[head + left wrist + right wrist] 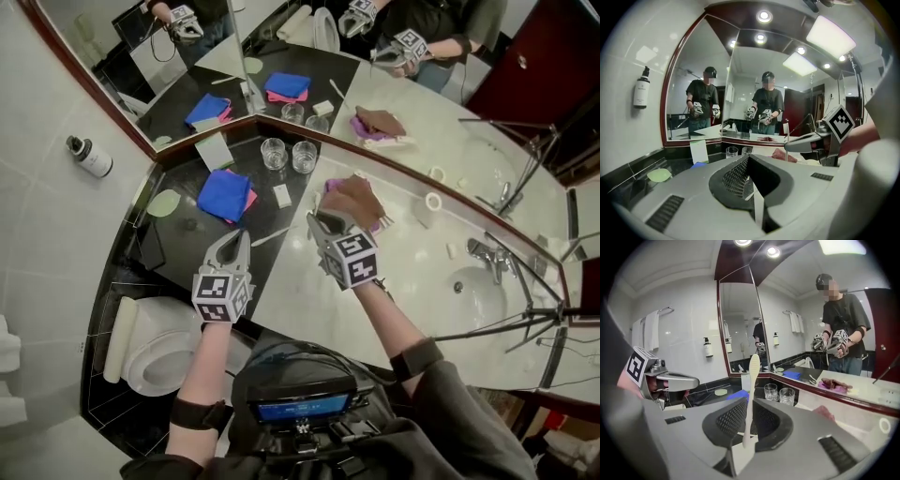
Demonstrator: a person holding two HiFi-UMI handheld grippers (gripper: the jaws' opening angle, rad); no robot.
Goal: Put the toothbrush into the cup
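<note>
R gripper: jaws clamped on lower end of cream plastic toothbrush, brush approx. upright, wider end up. Gripper hangs over mid worktop, short of two clear glass tumblers standing side by side at the back edge, by the mirror corner. L gripper: jaws closed, nothing between, just beside R. Folded blue cloth lies on the dark section, near tumblers.

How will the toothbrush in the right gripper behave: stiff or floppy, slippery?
The toothbrush is probably stiff and light: it stands straight above the right gripper without sagging. Its smooth handle, pinched near the bottom, may pivot if it bumps a cup.
</note>
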